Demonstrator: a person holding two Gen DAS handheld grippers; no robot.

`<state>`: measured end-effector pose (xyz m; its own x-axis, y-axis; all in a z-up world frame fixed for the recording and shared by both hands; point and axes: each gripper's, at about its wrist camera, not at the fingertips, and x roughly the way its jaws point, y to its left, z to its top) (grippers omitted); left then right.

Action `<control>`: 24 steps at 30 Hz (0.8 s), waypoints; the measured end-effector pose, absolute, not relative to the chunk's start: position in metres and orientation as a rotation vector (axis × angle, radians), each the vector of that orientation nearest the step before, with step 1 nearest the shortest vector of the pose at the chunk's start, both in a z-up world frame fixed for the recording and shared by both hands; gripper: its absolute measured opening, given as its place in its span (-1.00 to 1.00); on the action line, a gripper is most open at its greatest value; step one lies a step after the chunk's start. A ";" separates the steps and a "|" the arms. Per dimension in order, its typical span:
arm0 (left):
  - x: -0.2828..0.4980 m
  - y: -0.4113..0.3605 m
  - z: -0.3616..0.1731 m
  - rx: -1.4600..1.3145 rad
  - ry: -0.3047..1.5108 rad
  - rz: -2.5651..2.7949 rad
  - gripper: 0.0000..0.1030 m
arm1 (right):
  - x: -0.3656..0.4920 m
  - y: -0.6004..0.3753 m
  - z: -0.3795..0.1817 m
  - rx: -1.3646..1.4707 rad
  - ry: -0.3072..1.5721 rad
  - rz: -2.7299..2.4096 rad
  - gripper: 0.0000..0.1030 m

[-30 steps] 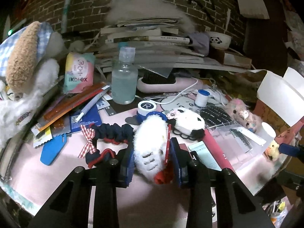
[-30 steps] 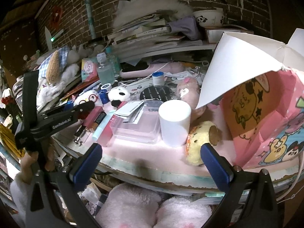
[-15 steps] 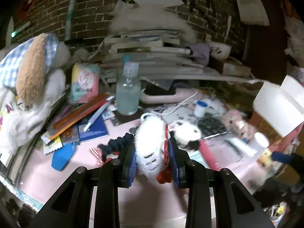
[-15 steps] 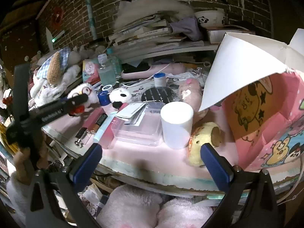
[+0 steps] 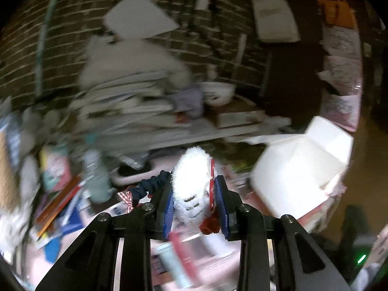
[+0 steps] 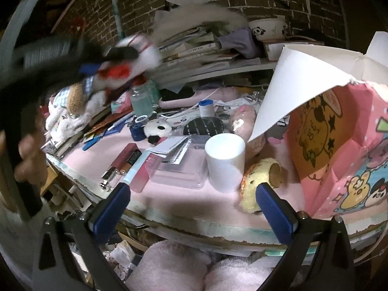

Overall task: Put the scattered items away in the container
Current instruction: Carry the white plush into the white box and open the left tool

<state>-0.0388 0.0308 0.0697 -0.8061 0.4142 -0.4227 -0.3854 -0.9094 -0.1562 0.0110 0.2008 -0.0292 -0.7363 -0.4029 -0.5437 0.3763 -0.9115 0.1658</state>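
Left gripper (image 5: pixel 196 202): fingers closed tight on a white fluffy plush (image 5: pixel 191 184), blue pads pressed into both its flanks; the toy is raised clear of the table, and the whole left-wrist view is motion-blurred.
White fluffy plush: red trim shows at its 3 o'clock edge and a red tuft at its 5 o'clock; a dark navy scrunchie (image 5: pixel 151 185) with a red-checked bow (image 5: pixel 128 200) hangs off its 9 o'clock side (whether tangled or merely caught, I cannot tell).
Same plush, right-wrist view: a blurred white-and-red mass (image 6: pixel 126 65) at 10 o'clock, above the clutter, with the person's hand (image 6: pixel 26 155) below it at 9 o'clock.
Container (image 6: pixel 339 145): pink cartoon-printed box standing at 3 o'clock in the right-wrist view, its white flap (image 6: pixel 286 89) lifted; in the left-wrist view the flap (image 5: pixel 300 167) lies at 3 o'clock of the plush, near but apart.
Right gripper (image 6: pixel 191 206): fingers spread wide, holding nothing, low at the near table edge.
Table (image 6: pixel 169 194): pink surface, heavily cluttered.
Items between the right fingers: white cylinder cup (image 6: pixel 224 161) upright; yellow plush (image 6: pixel 259 184) touching its 4 o'clock side; clear plastic box (image 6: pixel 177 169) at its 9 o'clock with paper cards on top.
Further back: panda plush (image 6: pixel 157 129), clear bottle (image 6: pixel 140 101), pink plush (image 6: pixel 245 121).
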 end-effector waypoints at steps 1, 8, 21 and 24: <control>-0.042 0.039 0.075 -0.642 -0.095 2.583 -0.51 | 0.012 0.201 -0.029 0.817 -0.061 -2.584 1.00; -0.054 0.107 0.107 -0.675 0.015 2.369 -0.51 | 0.016 0.203 -0.033 0.785 -0.050 -2.566 1.00; -0.098 0.231 0.107 -1.017 0.342 2.139 -0.50 | 0.015 0.216 -0.036 0.740 -0.140 -2.527 1.00; -0.108 0.241 0.091 -1.098 0.384 2.126 -0.50 | 0.015 0.219 -0.039 0.724 -0.144 -2.522 1.00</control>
